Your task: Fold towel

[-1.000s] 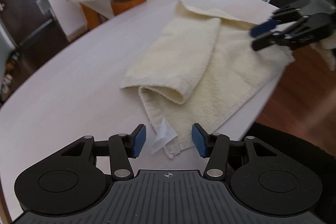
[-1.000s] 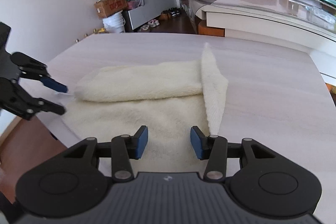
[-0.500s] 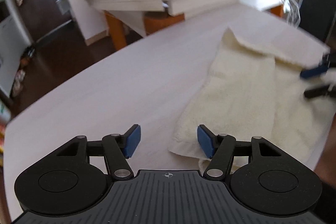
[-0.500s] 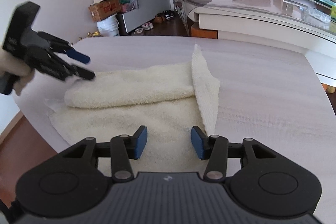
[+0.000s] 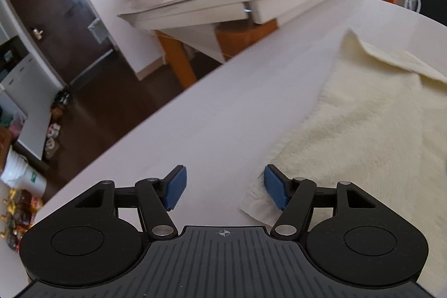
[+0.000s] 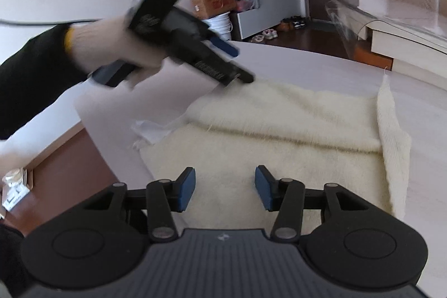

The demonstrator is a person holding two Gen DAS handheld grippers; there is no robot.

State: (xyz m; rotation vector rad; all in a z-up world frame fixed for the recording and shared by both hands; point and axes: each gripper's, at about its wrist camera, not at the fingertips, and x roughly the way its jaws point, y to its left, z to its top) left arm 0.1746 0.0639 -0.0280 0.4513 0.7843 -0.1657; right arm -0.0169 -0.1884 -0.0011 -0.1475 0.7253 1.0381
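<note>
L view only: towel's (image 5: 363, 130) near corner right beside L gripper's (image 5: 223, 187) right pad, rest of towel off to the right; bare worktop (image 5: 209, 102) ahead.
R view only: L gripper (image 6: 236, 63) seen from outside, gloved hand (image 6: 111, 46) on it, tips over towel's (image 6: 279, 136) far-left edge; white tag (image 6: 148, 130) at that end.
L gripper: spread, jaws just been opening, nothing between.
R gripper (image 6: 225, 189): spread, nothing pinched, hanging over towel's near flat layer.
Towel: on worktop (image 6: 321, 69), rolled fold along far side, right end flipped up.
Count: 1 towel, 2 grippers, 1 worktop.
</note>
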